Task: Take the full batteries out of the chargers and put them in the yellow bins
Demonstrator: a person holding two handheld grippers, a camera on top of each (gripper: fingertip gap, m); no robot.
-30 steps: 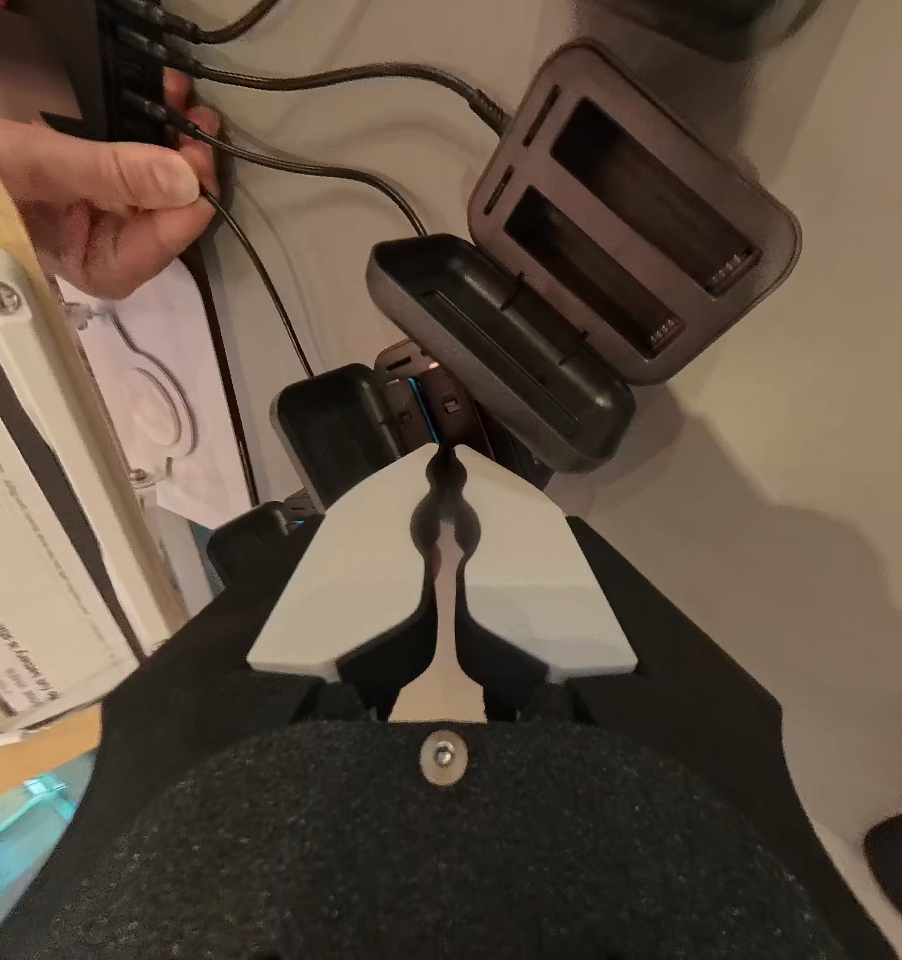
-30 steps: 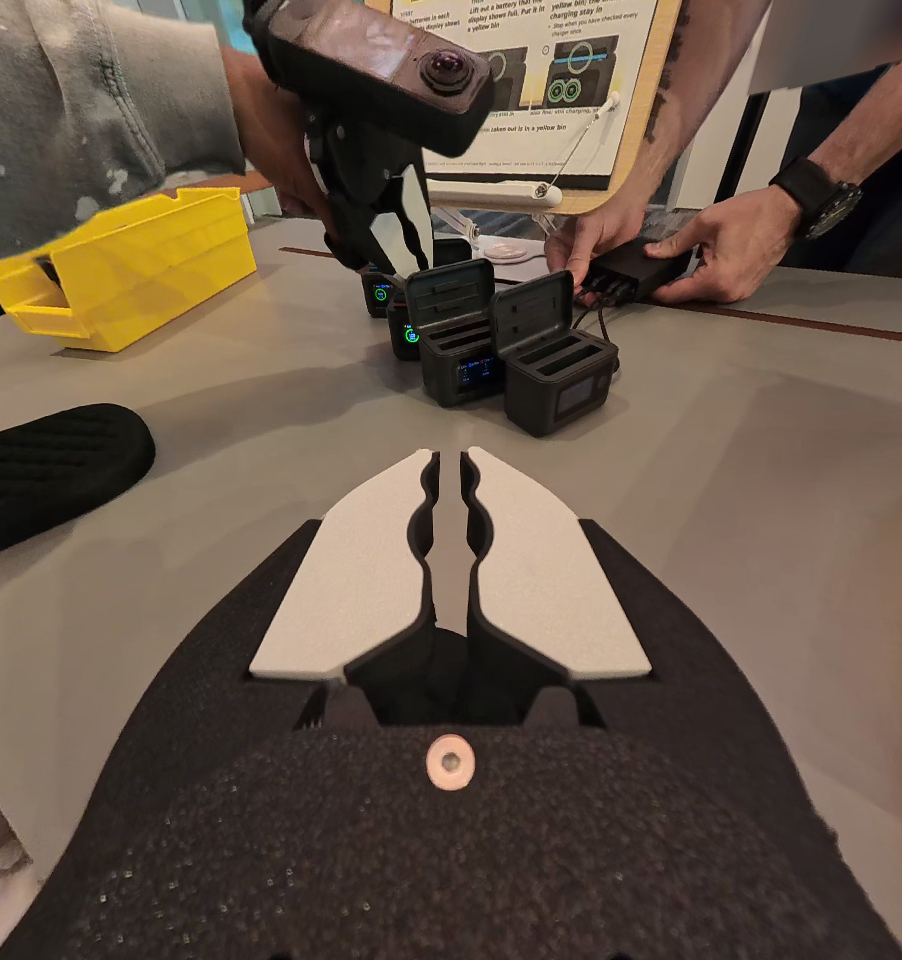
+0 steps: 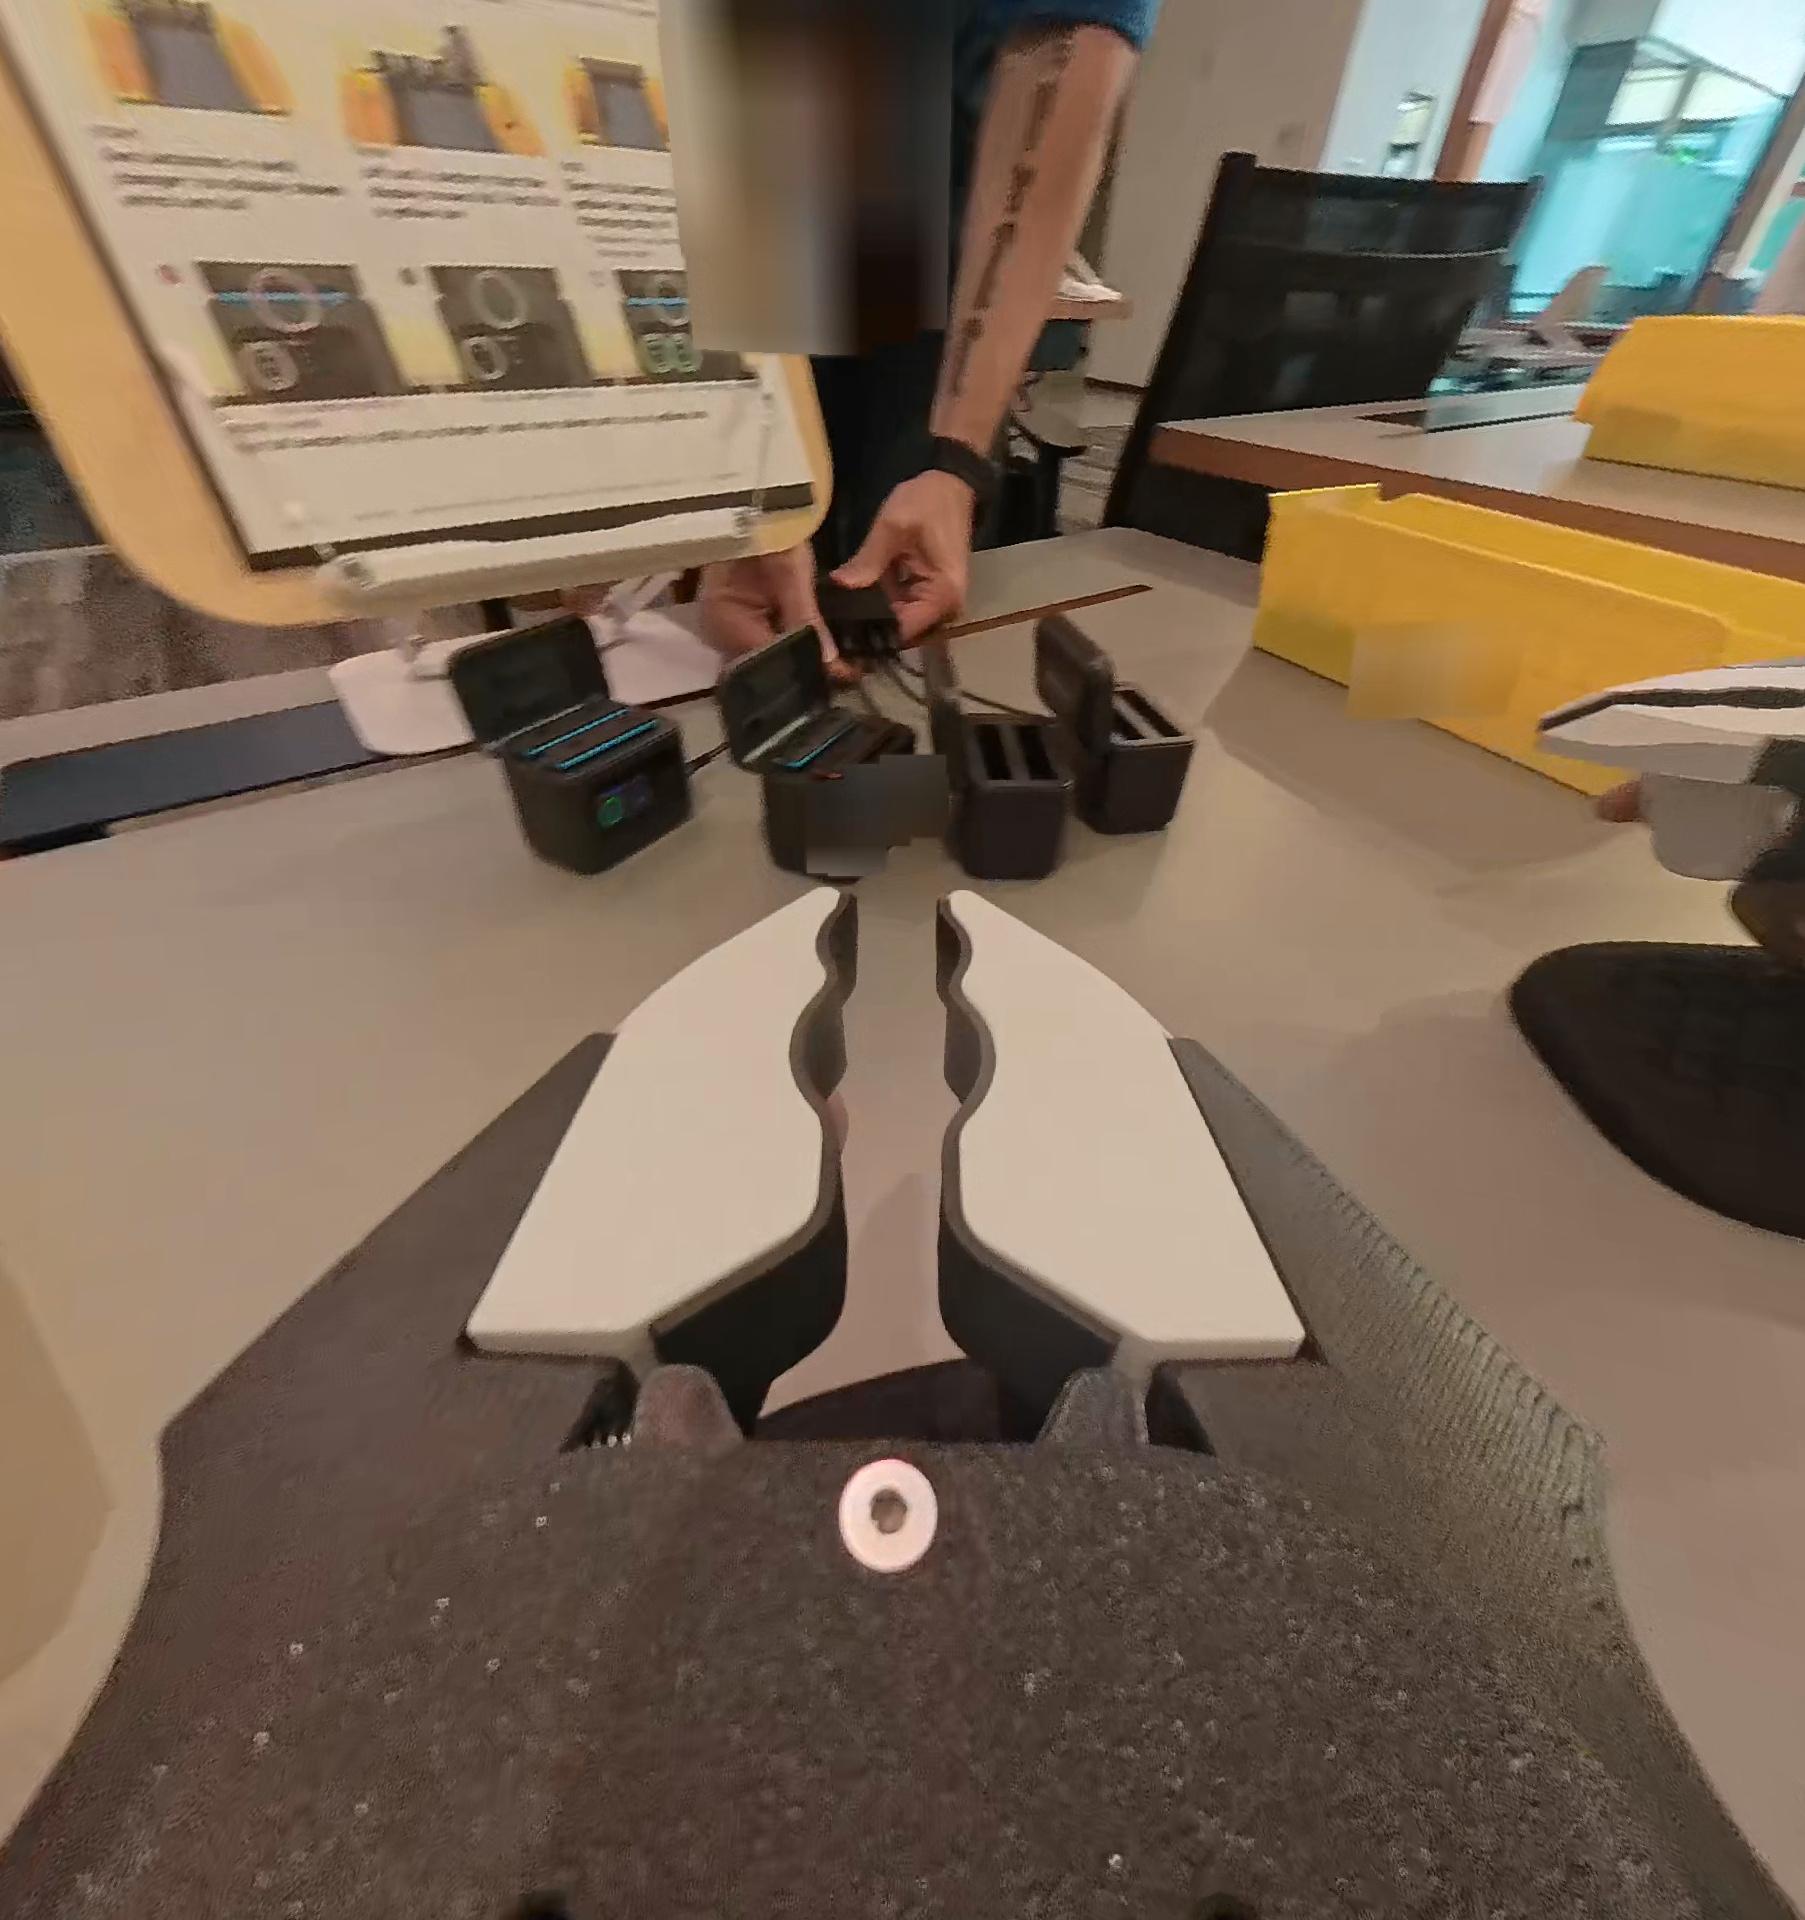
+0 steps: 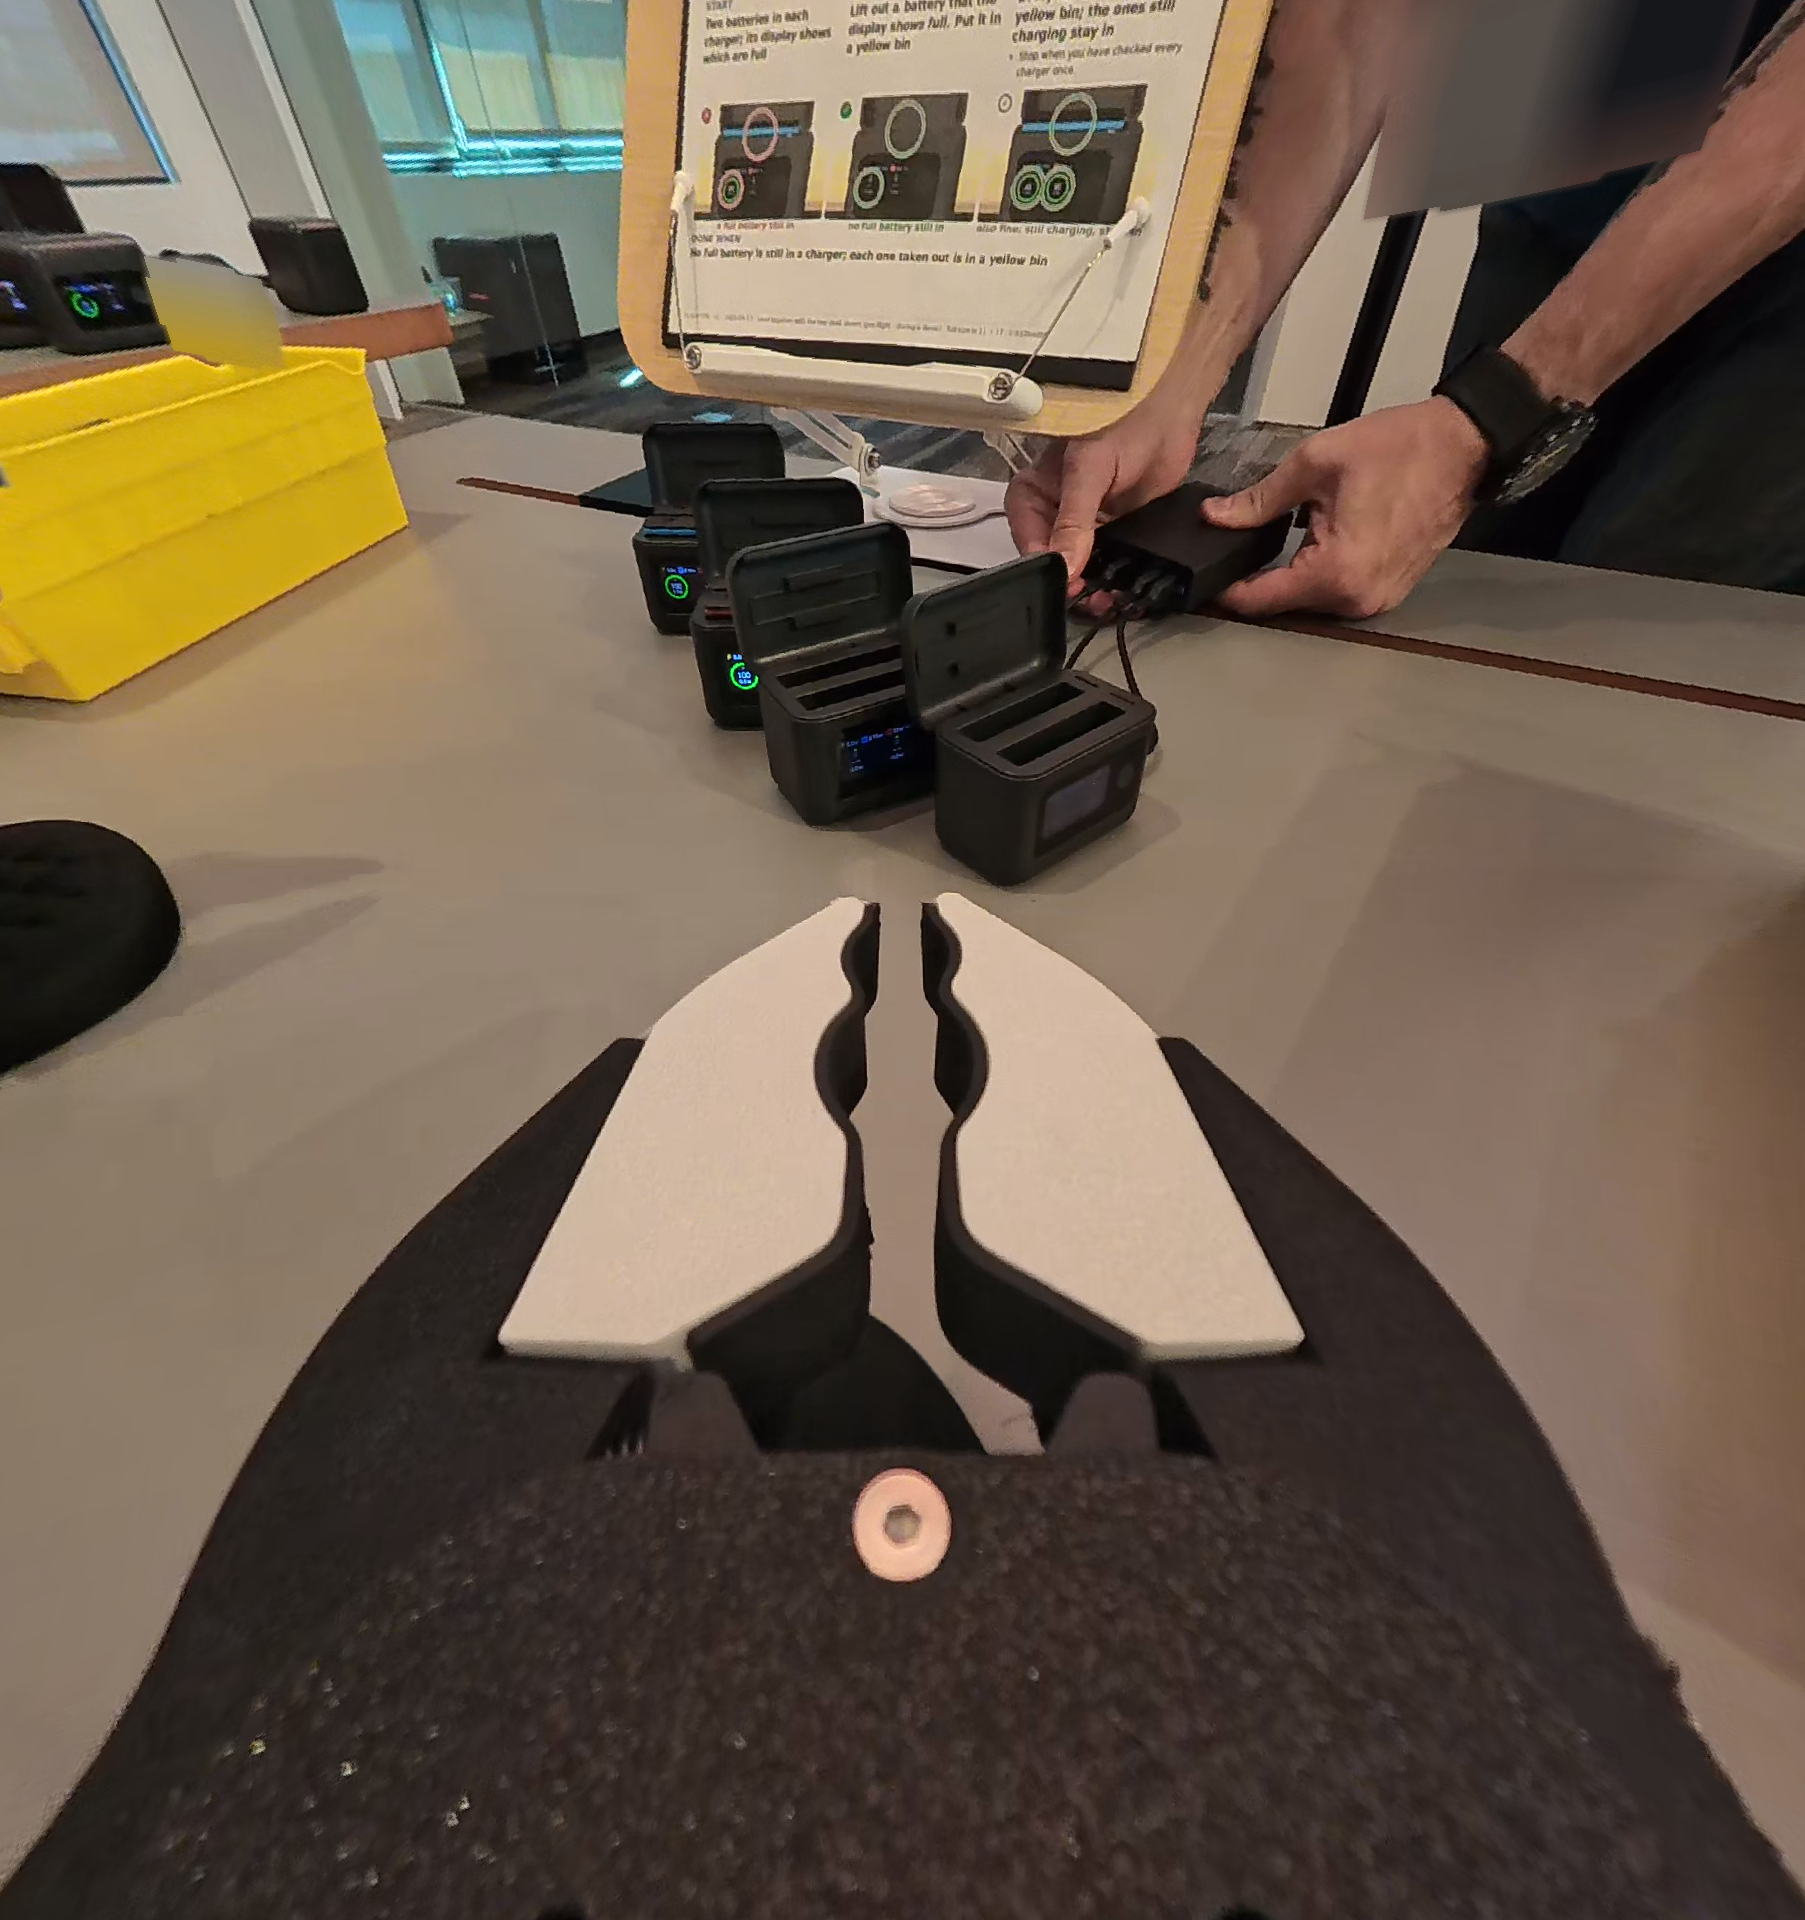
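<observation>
Left hand-held gripper, white wavy-edged fingers, black textured body, pale central washer; right hand-held gripper identical

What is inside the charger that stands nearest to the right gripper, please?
In the right wrist view, the nearest charger has its lid up, and both slots look dark and empty, with no battery top showing. The bottom of the slots is hidden by the front wall.

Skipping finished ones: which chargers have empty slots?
The two chargers nearest the right hand-held gripper; both farther ones still hold batteries.
</observation>
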